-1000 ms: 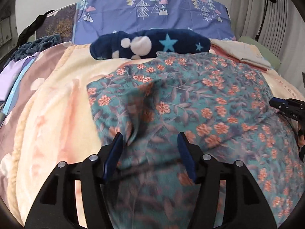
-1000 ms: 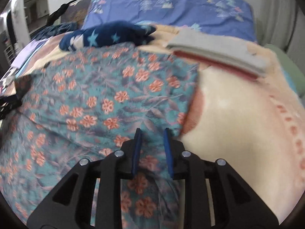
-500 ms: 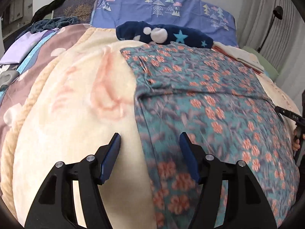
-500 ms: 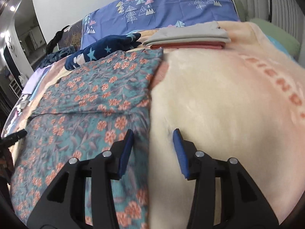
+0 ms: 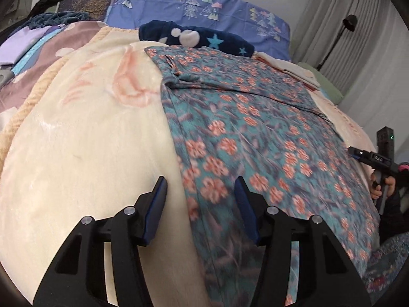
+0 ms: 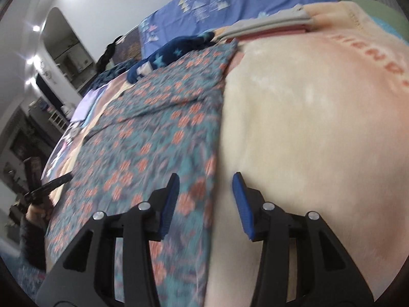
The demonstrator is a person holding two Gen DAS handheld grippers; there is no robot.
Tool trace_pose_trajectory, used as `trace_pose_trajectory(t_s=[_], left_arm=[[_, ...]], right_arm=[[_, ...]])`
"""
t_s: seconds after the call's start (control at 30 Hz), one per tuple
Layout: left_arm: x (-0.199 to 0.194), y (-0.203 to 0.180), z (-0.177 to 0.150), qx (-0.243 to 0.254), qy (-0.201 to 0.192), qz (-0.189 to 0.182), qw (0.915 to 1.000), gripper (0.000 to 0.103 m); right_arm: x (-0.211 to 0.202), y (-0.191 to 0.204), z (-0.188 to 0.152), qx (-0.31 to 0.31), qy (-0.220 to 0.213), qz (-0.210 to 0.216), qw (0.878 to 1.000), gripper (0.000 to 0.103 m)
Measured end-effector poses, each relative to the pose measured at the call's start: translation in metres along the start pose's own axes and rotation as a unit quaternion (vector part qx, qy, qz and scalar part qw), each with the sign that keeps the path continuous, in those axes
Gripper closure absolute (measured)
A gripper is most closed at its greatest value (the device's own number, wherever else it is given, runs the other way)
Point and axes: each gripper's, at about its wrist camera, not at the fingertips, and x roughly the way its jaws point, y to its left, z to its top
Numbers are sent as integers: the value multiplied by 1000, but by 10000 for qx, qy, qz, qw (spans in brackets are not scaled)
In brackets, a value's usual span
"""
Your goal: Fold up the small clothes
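We're looking at a teal floral garment lying spread flat on a cream plush blanket that's covering the bed. Our left gripper is sitting with its jaws wide apart and nothing between the pads, straddling the garment's left edge, so one blue pad is over blanket and the other over the flower print. Our right gripper is doing the mirror thing at the right edge, jaws also spread and holding nothing, left pad over the fabric, right pad over bare blanket.

Further back, a navy fleece piece with stars is lying just past the top of the garment, and there's a small stack of folded clothes in grey and pink resting beside it. A blue pillow with a tree print is sitting at the head of the bed. Both views are coming out pretty blurry near the grippers.
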Motion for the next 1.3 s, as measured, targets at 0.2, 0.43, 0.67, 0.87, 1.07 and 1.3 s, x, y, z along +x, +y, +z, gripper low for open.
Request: trace_pose_trajectory(t_s=[0.2,0.43,0.67,0.87,1.07,1.3], left_arm=[[-16,-23,-36,682,356,-218,9968,49],[-45,-31,-65,761,538,-512,9943,49],[-17,-19,-44,275,330,-807,9958,48],[-44,-24,-72,430,354,-1029,9931,60],[-66,-56,-51,552,-290,-945,9936,101],[-147,-80,3,774,-1598,-742,9813,101]], right_arm=[[-22,12,-37,-506,496,259,9972,58],[-54,19,-76,-508,677,421,9955,58],[-21,13,-52,100,611,857,9944,64],[-53,15,-82,-212,758,1280,9887,76],[-59,28,-70,99,238,1738,9844,100],[-154,53,-9,-164,-1364,1951,9711,101]])
